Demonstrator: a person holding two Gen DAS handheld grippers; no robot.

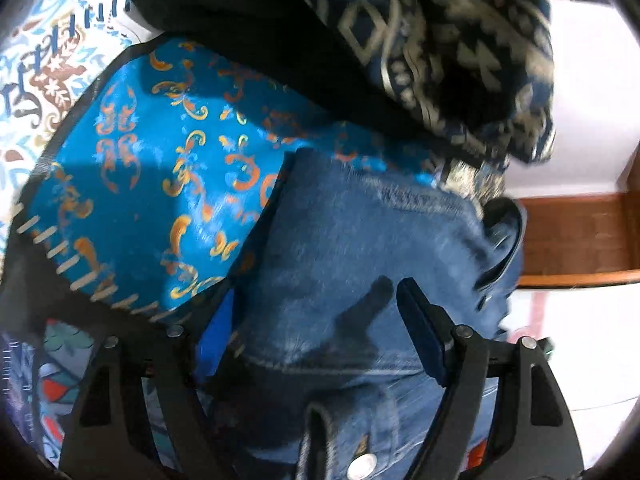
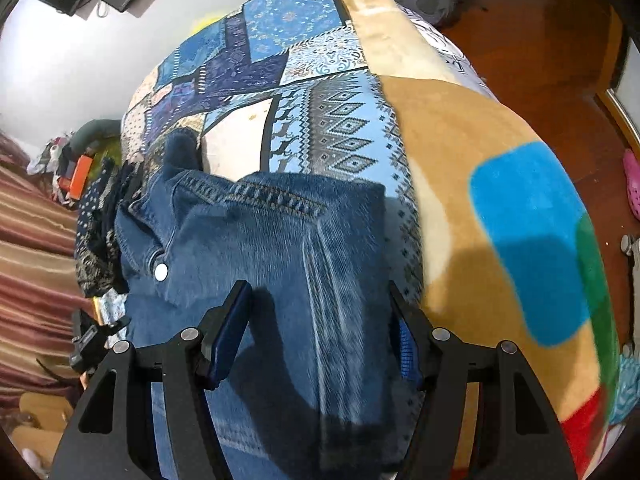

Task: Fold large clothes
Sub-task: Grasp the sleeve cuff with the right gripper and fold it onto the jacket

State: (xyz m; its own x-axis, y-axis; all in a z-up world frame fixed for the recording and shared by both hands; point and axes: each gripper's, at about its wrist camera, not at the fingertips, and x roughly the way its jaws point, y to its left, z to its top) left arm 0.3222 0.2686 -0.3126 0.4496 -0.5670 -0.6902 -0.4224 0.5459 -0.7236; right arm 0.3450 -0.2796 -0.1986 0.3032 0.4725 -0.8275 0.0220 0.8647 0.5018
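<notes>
A blue denim jacket (image 2: pixel 288 248) lies folded on the patchwork bedspread (image 2: pixel 320 92). It also shows in the left wrist view (image 1: pixel 352 264), with a metal snap button near the bottom. My right gripper (image 2: pixel 320 320) is open, its jaws spread wide just above the denim. My left gripper (image 1: pixel 316 320) is open too, over the denim; its left finger is partly hidden by the fabric.
A pile of dark patterned clothes (image 1: pixel 440 60) lies beyond the jacket, and shows at the bed's left edge (image 2: pixel 100 216). A tan blanket with colour patches (image 2: pixel 500 200) covers the right of the bed. Wooden floor (image 2: pixel 540 40) lies beyond.
</notes>
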